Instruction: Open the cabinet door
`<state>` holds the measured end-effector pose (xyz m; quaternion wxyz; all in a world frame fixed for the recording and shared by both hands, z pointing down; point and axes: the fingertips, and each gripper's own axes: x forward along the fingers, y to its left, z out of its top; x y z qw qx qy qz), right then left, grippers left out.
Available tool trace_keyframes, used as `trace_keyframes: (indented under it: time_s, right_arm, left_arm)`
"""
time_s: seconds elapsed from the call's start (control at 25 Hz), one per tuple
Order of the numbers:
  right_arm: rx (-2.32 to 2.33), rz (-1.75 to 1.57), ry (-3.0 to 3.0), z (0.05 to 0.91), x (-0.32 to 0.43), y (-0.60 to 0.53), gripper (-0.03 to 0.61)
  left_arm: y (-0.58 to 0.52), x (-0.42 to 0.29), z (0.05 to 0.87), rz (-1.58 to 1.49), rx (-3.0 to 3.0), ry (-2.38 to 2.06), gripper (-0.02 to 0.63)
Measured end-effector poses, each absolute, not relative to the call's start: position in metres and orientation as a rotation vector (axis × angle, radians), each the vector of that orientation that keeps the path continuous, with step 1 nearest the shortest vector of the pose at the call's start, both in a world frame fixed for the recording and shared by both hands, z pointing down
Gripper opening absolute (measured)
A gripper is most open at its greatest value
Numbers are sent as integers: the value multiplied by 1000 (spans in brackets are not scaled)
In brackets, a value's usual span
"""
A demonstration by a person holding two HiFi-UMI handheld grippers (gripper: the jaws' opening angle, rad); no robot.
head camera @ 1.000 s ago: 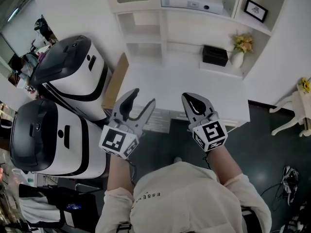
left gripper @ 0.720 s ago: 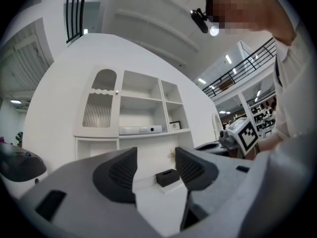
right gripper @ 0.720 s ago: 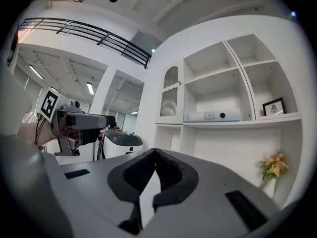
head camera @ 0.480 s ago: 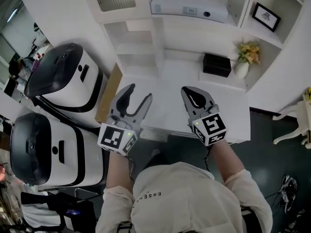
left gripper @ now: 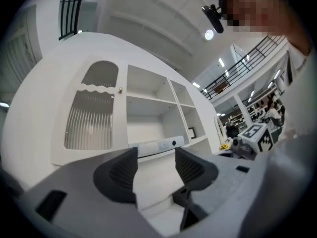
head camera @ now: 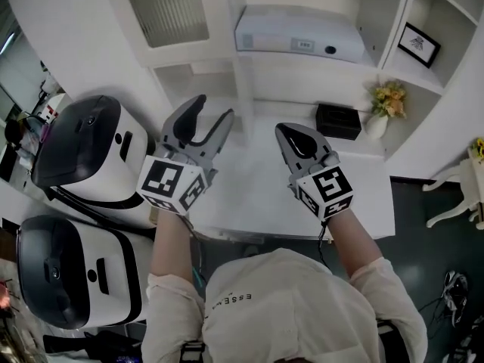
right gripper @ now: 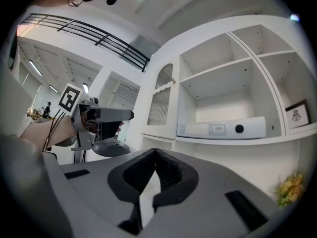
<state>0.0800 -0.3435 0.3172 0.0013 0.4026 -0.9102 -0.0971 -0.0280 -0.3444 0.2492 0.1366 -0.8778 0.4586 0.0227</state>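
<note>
White desk [head camera: 249, 195] is stretching bare beneath both my hand-held grippers, in front of a white shelf unit [head camera: 318, 82]. I am holding my left hand-held gripper [head camera: 212, 110] with its jaws apart and nothing between them, and my right hand-held gripper [head camera: 290, 132] with its jaws pressed together, empty. The cabinet door [head camera: 166, 10], ribbed glass in a white frame, is sitting closed at the unit's upper left, well apart from both. Two white-and-black machines [head camera: 91, 150] are standing to my left.

Left hand-held gripper [left gripper: 155, 156], jaws apart, points toward the shut cabinet door [left gripper: 92, 117]
</note>
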Motion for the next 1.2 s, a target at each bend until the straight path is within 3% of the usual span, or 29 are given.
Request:
trace_keyframes:
  time_s: [0.6, 1.2]
  right_arm:
    - [1321, -436, -2865, 252, 33, -439, 15]
    - [1409, -477, -2789, 240, 36, -478, 15]
  left_arm:
    - [-482, -58, 99, 43, -2357, 1243, 236]
    - [-530, -36, -25, 13, -2107, 1234, 215]
